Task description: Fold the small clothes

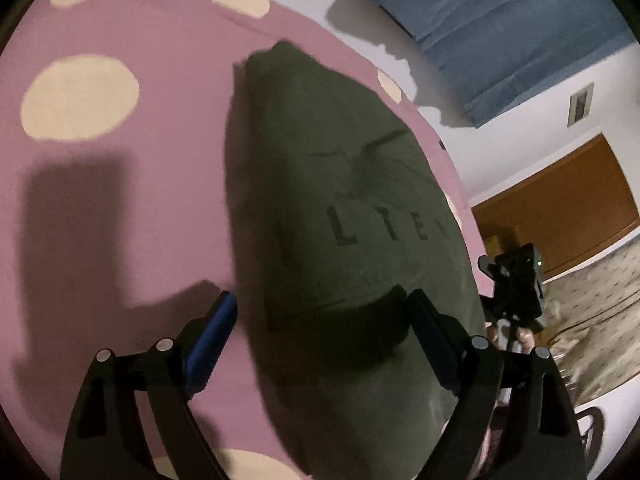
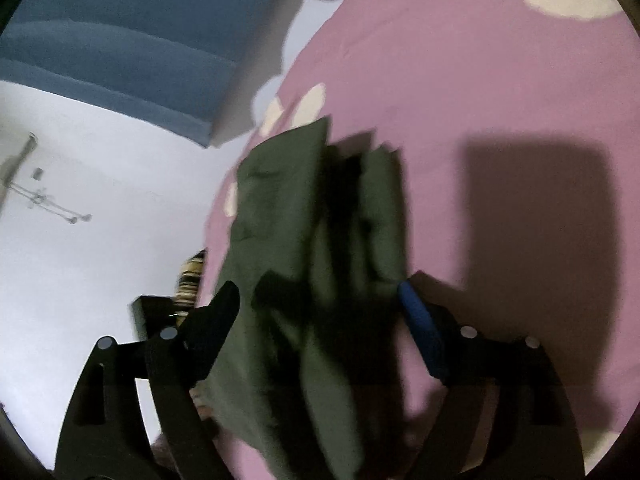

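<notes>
A dark olive green garment [image 1: 340,208] with black letters lies on the pink bedsheet [image 1: 140,200] with cream dots. In the left wrist view it lies flat in a long shape. My left gripper [image 1: 322,300] is open just above its near end, one finger on each side. The right gripper's body [image 1: 516,288] shows at the garment's right edge. In the right wrist view the garment [image 2: 304,240] shows several lengthwise folds. My right gripper [image 2: 320,288] is open, its fingers spread across the garment's near part, holding nothing.
The bed's edge runs past the garment [image 1: 460,184]. Beyond it are a white wall [image 2: 80,240], a blue curtain [image 1: 500,20], a wooden door [image 1: 560,208] and a patterned carpet [image 1: 592,320]. Gripper shadows fall on the sheet [image 2: 540,220].
</notes>
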The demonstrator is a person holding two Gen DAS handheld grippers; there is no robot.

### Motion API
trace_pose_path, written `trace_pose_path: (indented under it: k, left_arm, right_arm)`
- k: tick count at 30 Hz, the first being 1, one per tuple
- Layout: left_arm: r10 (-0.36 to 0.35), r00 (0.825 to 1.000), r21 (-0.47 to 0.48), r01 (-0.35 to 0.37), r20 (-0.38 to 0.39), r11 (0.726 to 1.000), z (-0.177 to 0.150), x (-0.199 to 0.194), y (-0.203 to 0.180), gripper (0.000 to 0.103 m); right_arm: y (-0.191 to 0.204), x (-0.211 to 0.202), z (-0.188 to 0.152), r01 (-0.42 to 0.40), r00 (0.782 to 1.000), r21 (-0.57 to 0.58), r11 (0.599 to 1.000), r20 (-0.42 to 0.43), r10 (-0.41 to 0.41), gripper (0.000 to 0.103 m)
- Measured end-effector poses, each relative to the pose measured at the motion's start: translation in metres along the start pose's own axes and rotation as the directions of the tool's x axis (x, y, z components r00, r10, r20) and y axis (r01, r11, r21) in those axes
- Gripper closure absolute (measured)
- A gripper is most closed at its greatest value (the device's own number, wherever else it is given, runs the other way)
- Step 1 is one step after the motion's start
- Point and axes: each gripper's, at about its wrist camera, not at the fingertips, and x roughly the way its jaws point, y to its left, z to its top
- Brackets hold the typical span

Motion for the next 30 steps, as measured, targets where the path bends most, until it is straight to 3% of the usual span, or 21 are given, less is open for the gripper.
trace_pose_path:
  k: [2, 3, 4, 5, 6, 8, 11, 16, 18, 22, 30]
  left_arm:
    - [0.015, 1.0, 0.002, -0.015, -0.005, 1.0, 0.0, 0.006, 0.001, 0.016]
    - [0.021, 1.0, 0.004, -0.021, -0.006, 1.0, -0.001, 0.008, 0.001, 0.016]
    - [0.021, 1.0, 0.003, -0.021, -0.007, 1.0, -0.001, 0.009, 0.0, 0.016]
    - [0.021, 1.0, 0.005, -0.021, -0.01, 1.0, -0.001, 0.01, -0.001, 0.017]
    - [0.038, 0.999, 0.021, -0.038, -0.011, 0.999, 0.0, 0.013, -0.003, 0.017]
    - [0.048, 0.999, 0.035, -0.048, -0.008, 0.998, 0.0, 0.014, -0.007, 0.016]
    - [0.043, 0.999, 0.039, -0.043, -0.002, 0.998, 0.003, 0.014, -0.01, 0.016]
    - [0.022, 1.0, 0.068, -0.022, 0.003, 0.997, 0.004, 0.006, -0.007, 0.016]
    - [0.02, 1.0, 0.076, -0.021, 0.011, 0.997, 0.004, 0.002, -0.004, 0.016]
    - [-0.022, 1.0, 0.05, 0.023, -0.014, 0.998, 0.009, 0.007, 0.003, 0.016]
    - [-0.075, 0.996, 0.034, 0.077, -0.051, 0.996, 0.017, 0.025, 0.002, 0.013]
  right_arm:
    - [0.005, 0.009, -0.002, 0.053, 0.998, -0.04, 0.998, -0.019, -0.054, 0.019]
    - [0.008, 0.013, -0.003, 0.078, 0.996, -0.068, 0.995, -0.029, -0.08, 0.029]
    - [0.01, 0.016, -0.005, 0.104, 0.993, -0.09, 0.99, -0.037, -0.108, 0.053]
    - [0.009, 0.022, -0.007, 0.101, 0.992, -0.085, 0.991, -0.068, -0.107, 0.064]
    - [0.007, 0.026, -0.009, 0.076, 0.993, -0.064, 0.995, -0.088, -0.082, 0.072]
    - [0.01, 0.029, -0.011, 0.097, 0.991, -0.092, 0.991, -0.078, -0.104, 0.074]
    - [0.012, 0.028, -0.01, 0.091, 0.994, -0.088, 0.992, -0.06, -0.096, 0.069]
    - [0.006, -0.002, -0.008, 0.052, 0.998, -0.033, 0.998, -0.037, -0.053, 0.025]
    - [0.001, -0.016, -0.006, 0.064, 0.998, -0.031, 0.997, -0.014, -0.065, 0.023]
    - [-0.009, -0.015, -0.003, 0.088, 0.995, -0.021, 0.996, -0.047, -0.089, 0.022]
    - [0.006, 0.027, 0.01, 0.048, 0.993, -0.096, 0.994, -0.107, -0.058, 0.018]
